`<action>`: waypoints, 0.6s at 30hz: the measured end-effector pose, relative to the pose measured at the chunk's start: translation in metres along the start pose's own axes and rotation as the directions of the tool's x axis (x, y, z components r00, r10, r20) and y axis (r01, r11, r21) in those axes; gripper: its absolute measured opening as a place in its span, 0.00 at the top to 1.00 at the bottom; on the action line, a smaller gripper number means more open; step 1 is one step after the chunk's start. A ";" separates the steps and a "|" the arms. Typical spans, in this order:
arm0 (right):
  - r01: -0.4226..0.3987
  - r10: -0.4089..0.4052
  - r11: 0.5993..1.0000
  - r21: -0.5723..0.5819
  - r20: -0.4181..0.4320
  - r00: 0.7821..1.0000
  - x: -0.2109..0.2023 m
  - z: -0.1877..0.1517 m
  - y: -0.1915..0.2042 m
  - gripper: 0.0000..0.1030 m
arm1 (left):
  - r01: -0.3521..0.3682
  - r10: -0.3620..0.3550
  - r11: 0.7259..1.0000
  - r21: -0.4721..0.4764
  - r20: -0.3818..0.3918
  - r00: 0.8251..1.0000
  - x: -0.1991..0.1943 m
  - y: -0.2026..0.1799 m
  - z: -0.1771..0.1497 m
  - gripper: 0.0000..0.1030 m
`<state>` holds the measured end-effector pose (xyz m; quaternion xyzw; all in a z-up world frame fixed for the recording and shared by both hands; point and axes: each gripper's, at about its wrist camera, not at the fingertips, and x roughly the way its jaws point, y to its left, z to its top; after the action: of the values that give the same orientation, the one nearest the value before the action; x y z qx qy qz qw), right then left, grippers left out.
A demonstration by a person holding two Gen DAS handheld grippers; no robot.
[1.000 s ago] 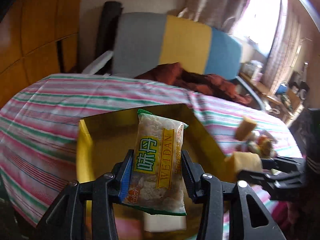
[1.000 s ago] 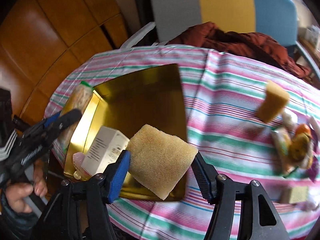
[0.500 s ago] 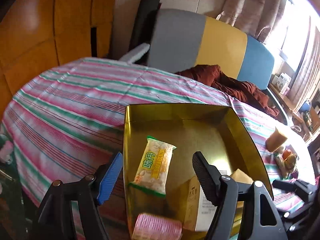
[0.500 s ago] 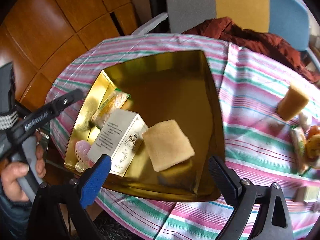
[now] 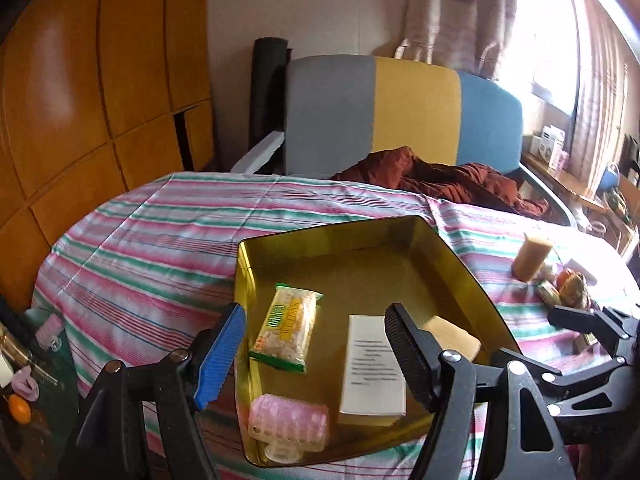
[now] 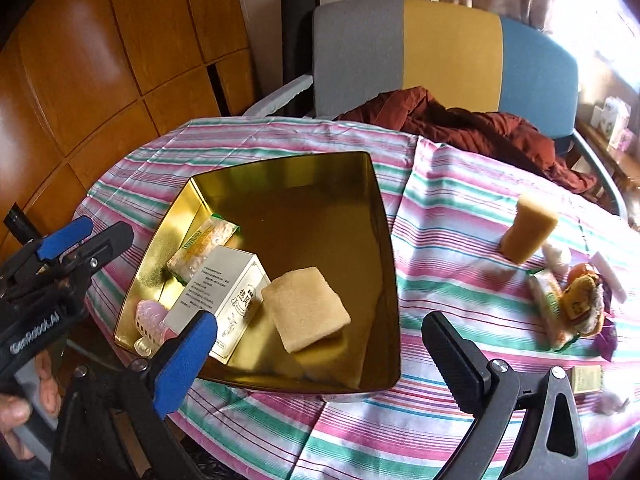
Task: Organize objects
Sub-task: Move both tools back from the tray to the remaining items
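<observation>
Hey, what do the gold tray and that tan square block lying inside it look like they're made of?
The gold tray looks like thin metal, probably tinplate, with a glossy finish: its walls mirror the things inside. The tan block looks like sponge or foam: matte, porous, with soft rounded edges. Neither can be confirmed by sight alone.

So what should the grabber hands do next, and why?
Probably the right gripper should swing over to the upright sponge on the striped tablecloth and pick it up. Both grippers are open and empty, the gold tray already holds four things, and the upright sponge and a small pile beside it still lie outside.
</observation>
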<state>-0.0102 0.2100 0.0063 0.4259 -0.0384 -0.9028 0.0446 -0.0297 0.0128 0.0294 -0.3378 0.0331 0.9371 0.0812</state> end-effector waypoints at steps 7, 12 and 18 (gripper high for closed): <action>0.024 -0.024 0.999 0.024 0.033 0.999 -0.013 -0.006 -0.013 0.00 | 0.006 -0.008 0.997 0.078 0.029 1.000 -0.015 -0.027 -0.001 0.29; 0.040 -0.043 0.997 0.060 0.049 0.998 -0.020 -0.010 -0.030 0.00 | 0.019 -0.022 0.993 0.118 0.028 0.999 -0.018 -0.042 -0.002 0.29; 0.075 -0.082 0.990 0.118 0.055 0.995 -0.026 -0.016 -0.060 0.00 | 0.037 -0.041 0.986 0.164 0.023 0.999 -0.020 -0.062 -0.004 0.29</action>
<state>0.0159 0.2719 0.0100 0.4020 -0.0753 -0.9124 -0.0169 -0.0012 0.0710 0.0385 -0.3184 0.1023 0.9338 0.1273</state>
